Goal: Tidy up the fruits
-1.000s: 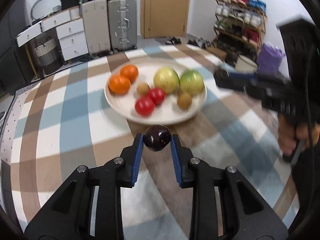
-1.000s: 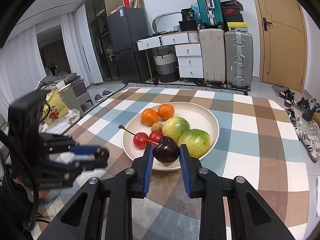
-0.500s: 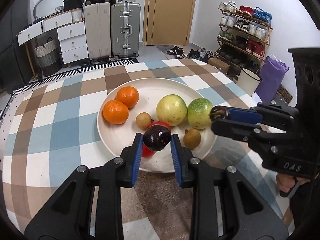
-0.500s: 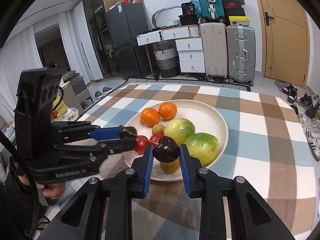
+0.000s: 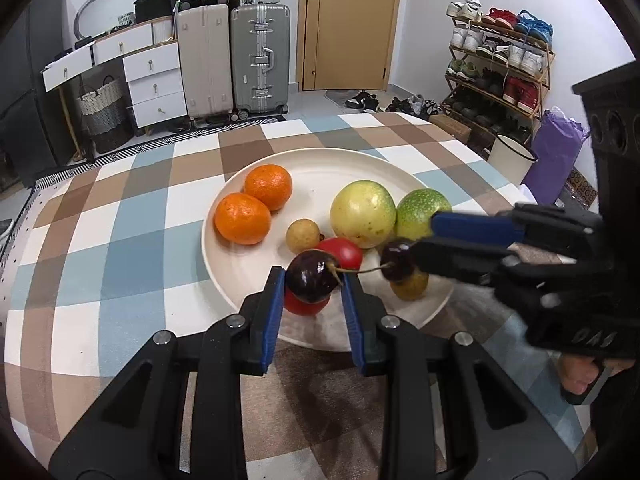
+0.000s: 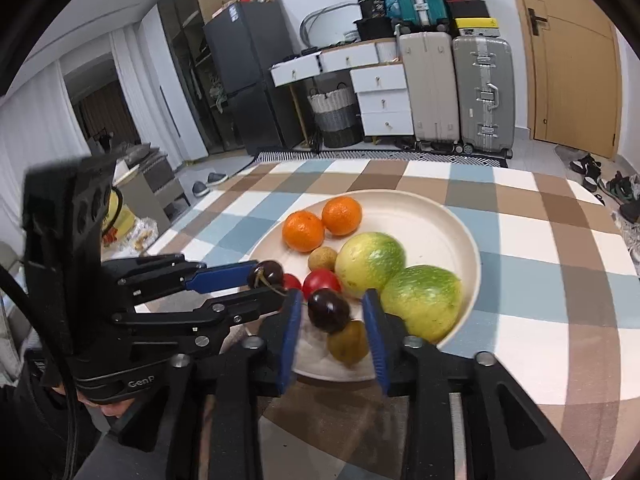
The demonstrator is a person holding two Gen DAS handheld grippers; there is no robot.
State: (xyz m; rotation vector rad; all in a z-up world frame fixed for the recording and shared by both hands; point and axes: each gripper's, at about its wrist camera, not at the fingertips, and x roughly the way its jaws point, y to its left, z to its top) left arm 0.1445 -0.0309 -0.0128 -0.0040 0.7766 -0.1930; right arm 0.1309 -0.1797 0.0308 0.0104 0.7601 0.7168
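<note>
Left cherry (image 5: 308,286) is sitting clamped between the blue pads (image 5: 276,300) of the left gripper (image 5: 313,280), which is hovering over the near edge of the plate (image 5: 320,168), above one red tomato (image 5: 304,307).

Right cherry (image 6: 329,310) is sitting between the fingers of the right gripper (image 6: 331,296), but they are standing spread wider than the fruit, with a clear gap on its right side, so nothing is squeezing it. It is showing directly over a small brown fruit (image 6: 348,344) at the plate's near rim. Can't tell whether it is resting on that fruit or is in the air; the right wrist view is slightly blurred there. In the left wrist view a thin stem (image 5: 360,270) is running across between the two cherries.

The two grippers are meeting over the plate's near side, tips close together and angled toward each other.

Already lying on the plate:
- two oranges (image 5: 242,218), touching, on its left side
- a yellow-green round fruit (image 5: 362,214) and a green round fruit (image 5: 420,212), touching, on its right side
- a second small brown fruit (image 5: 302,236) in the middle
- a second red tomato (image 5: 344,252) just behind the left cherry

The plate is sitting on a checked tablecloth (image 5: 120,240) in blue, brown and white.
</note>
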